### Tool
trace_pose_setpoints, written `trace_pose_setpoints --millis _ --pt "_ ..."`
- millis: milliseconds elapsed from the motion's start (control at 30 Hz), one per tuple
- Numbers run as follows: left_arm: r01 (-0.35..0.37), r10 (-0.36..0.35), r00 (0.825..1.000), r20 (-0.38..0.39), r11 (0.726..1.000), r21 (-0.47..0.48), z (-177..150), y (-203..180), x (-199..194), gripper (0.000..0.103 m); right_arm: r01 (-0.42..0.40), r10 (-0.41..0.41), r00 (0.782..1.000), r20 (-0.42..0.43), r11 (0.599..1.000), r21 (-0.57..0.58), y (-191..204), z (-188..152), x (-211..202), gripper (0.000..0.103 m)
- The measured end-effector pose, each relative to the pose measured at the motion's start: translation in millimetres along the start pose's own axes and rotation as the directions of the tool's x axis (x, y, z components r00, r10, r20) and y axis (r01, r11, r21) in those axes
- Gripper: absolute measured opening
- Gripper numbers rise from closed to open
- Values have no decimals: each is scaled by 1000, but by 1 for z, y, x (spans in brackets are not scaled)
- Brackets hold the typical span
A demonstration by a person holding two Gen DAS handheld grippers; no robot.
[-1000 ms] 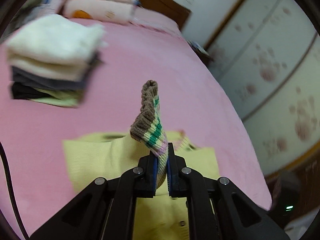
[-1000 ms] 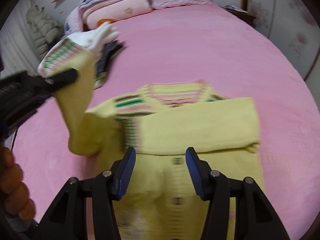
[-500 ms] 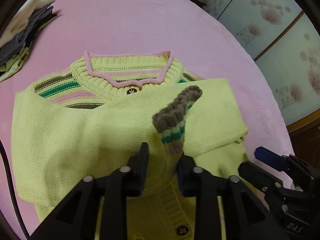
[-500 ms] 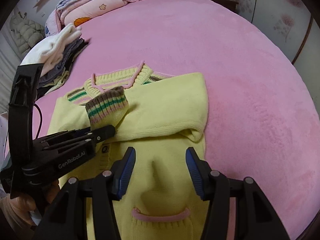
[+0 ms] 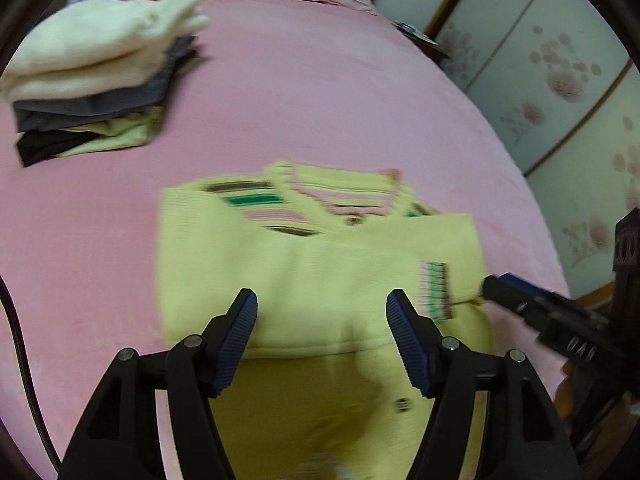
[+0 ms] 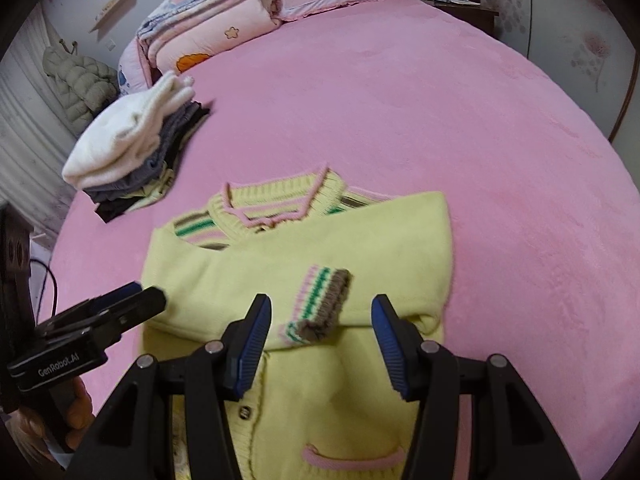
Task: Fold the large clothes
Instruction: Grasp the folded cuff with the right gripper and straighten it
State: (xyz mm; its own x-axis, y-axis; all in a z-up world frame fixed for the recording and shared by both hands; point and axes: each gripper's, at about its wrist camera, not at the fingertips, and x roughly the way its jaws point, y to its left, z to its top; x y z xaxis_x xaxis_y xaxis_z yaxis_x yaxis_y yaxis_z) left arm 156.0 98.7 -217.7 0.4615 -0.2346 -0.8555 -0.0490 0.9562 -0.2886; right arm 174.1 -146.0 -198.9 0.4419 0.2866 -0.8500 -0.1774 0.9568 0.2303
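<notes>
A yellow knit cardigan (image 5: 304, 280) (image 6: 304, 256) lies front-up on the pink bed, with both sleeves folded across its chest. The striped cuff (image 6: 320, 304) (image 5: 434, 288) of the upper sleeve rests flat on the chest. My left gripper (image 5: 322, 340) is open and empty, just above the cardigan's middle; in the right wrist view it (image 6: 148, 298) sits at the cardigan's left edge. My right gripper (image 6: 320, 344) is open and empty, over the cuff; in the left wrist view it (image 5: 500, 284) reaches in at the cardigan's right edge.
A pile of folded clothes (image 5: 100, 80) (image 6: 136, 152), white on top, sits on the pink bed (image 6: 400, 112) to the far left. Folded quilts and a pillow (image 6: 212, 36) lie at the head. A wardrobe with flower doors (image 5: 560, 80) stands along the right side.
My left gripper has let go of the striped cuff, opened wide and pulled back. The sleeve now lies flat across the cardigan's chest. My right gripper has stayed open over the cardigan.
</notes>
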Motion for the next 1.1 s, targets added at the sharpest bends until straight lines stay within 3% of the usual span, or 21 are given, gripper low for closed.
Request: trace_pose_setpoints --millis 100,367,500,567,633,900,1033,1100 --pt "-68 68 998 -4 998 -17 6 20 7 66 -24 24 1000 -13 1000 0 1 6 12 52" --pt "-131 132 991 4 985 -113 18 73 36 66 0 -4 998 -70 999 -53 -6 10 57 52" --pt "-107 109 994 3 981 -164 22 82 50 66 -21 16 993 -120 999 -39 -12 4 76 31" --pt "-94 95 995 0 980 -177 23 84 54 66 -27 20 993 -121 998 -56 -8 0 78 14" --pt "-90 91 996 -4 979 -183 23 83 59 66 -39 30 993 -117 996 -78 -3 -2 75 9" --pt "-68 71 997 14 986 -155 25 64 61 66 16 -10 999 51 993 -116 6 27 35 8" --pt "-94 97 995 15 984 -154 30 62 70 66 52 -47 998 52 993 -102 -7 43 47 8" --pt "-127 128 992 -7 980 -154 33 63 79 51 61 -58 998 27 991 -118 -10 43 59 8"
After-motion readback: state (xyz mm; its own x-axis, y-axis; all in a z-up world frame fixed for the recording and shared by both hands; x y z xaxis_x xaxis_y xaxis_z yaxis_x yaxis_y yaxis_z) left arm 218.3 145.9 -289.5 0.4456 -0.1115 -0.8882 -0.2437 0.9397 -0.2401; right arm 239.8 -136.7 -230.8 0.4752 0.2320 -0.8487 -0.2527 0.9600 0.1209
